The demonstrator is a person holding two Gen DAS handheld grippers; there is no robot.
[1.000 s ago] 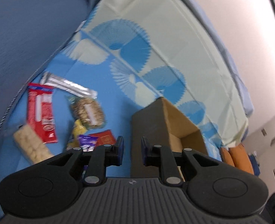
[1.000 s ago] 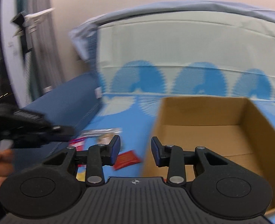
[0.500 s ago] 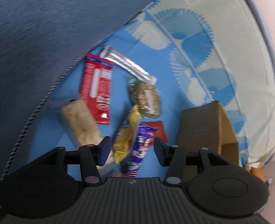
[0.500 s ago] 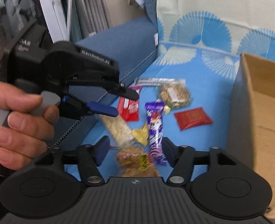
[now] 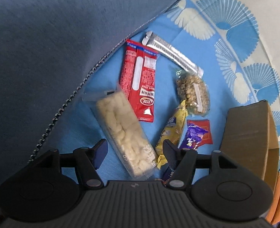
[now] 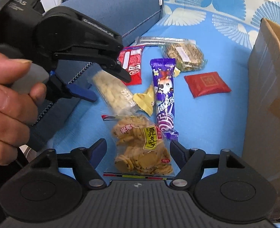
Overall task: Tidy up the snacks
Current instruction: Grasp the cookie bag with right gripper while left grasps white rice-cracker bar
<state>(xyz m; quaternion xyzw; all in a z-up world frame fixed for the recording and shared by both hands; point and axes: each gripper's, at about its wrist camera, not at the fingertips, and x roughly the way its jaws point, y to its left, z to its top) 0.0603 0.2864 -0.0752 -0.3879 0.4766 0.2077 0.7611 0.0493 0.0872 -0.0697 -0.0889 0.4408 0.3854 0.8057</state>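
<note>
While both sets of jaws have just been opening, neither grips anything. Left gripper (image 5: 134, 150) hangs spread over the clear pack of pale crackers (image 5: 123, 131), which lies between its fingers, untouched as far as I can tell. Right gripper (image 6: 138, 149) stands wide above the bag of round biscuits (image 6: 141, 146). Purple wrapper (image 6: 163, 95) sits just ahead of it, red packet (image 6: 207, 84) ahead-right, cardboard box (image 6: 269, 87) far right.
</note>
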